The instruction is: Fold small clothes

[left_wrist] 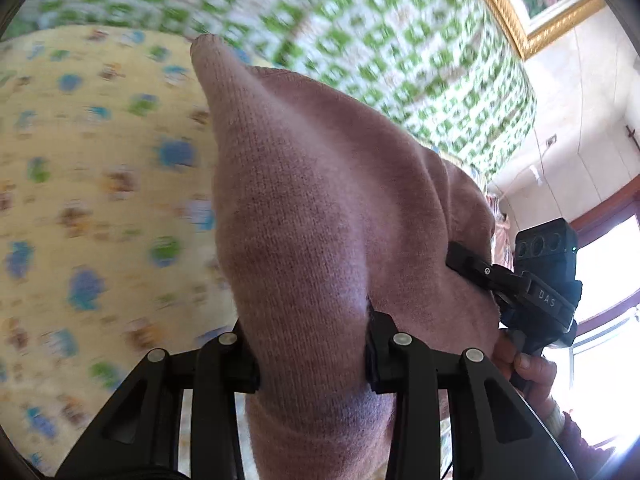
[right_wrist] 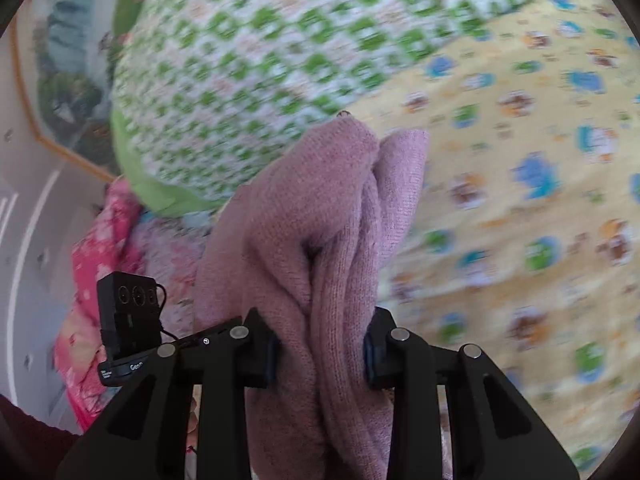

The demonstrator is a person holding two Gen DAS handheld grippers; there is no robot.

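Note:
A dusty-pink knitted garment (left_wrist: pixel 312 216) fills the middle of the left wrist view, lifted off the bed. My left gripper (left_wrist: pixel 312 360) is shut on a thick bunch of it, black pads pressing in from both sides. At the right edge of that view my right gripper (left_wrist: pixel 496 280) bites the same garment, with a hand below it. In the right wrist view the pink knit (right_wrist: pixel 320 240) hangs bunched in folds, and my right gripper (right_wrist: pixel 320 356) is shut on it. The left gripper's camera block (right_wrist: pixel 128 312) shows at the left there.
A yellow sheet with blue and green cartoon prints (left_wrist: pixel 100 200) covers the bed under the garment. A green-and-white checked quilt (left_wrist: pixel 360 32) is heaped behind it. A gold-framed picture (left_wrist: pixel 532 8) leans on the wall, and pink floral bedding (right_wrist: pixel 100 248) lies at the side.

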